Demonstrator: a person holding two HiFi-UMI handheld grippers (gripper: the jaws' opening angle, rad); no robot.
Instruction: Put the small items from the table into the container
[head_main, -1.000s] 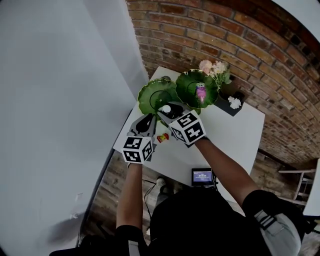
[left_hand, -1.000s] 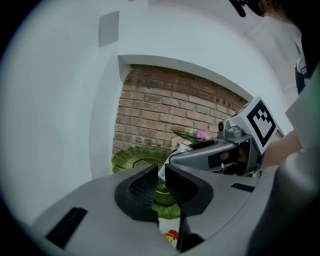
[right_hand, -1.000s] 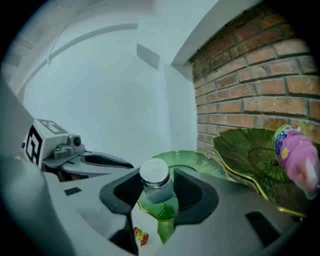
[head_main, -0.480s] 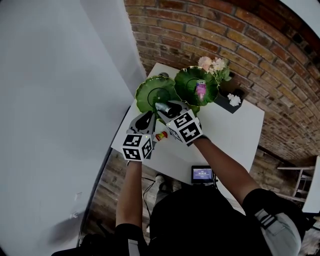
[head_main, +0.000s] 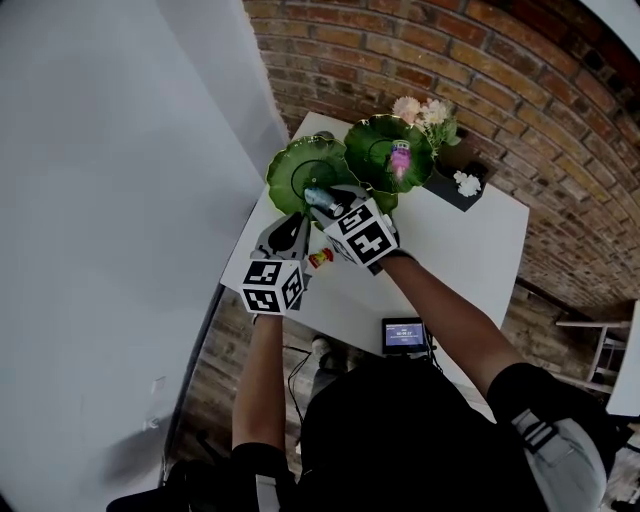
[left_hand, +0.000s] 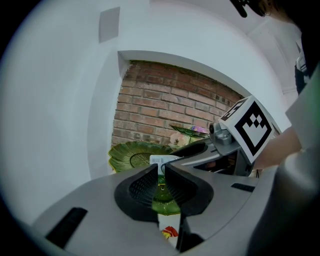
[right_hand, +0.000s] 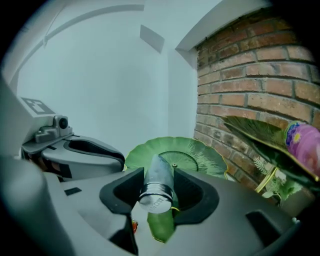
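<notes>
We are gripping a small silvery-grey tube with a metal cap (right_hand: 158, 186) in the right gripper (right_hand: 159, 191). Its jaws are closed on the tube's sides, with the cap end pointing back at the camera and the body reaching forward past the tips. The tube is hanging over the near part of the lower green leaf-shaped dish (right_hand: 200, 156), above it and not touching.

The left gripper (left_hand: 161, 172) is hovering just beside the right one. Its jaws are drawn together to a thin slit and are gripping nothing. Below it, a small red-and-yellow item (head_main: 321, 258) is lying on the white table (head_main: 470, 250), just outside the dish.

To do this placement well, we are judging that the tube should travel a little further in, toward the dish's flat centre, before release. The dish looks shallow and the tube is round, so a drop from this height near the rim could send it rolling out. Lowering until the tube is nearly resting on the surface, then opening the jaws slowly, seems safest.

We are also minding the upper green leaf dish (head_main: 385, 145), which carries a pink item (head_main: 400, 160) and overhangs close on the right, and we are holding the left gripper clear of the path.
</notes>
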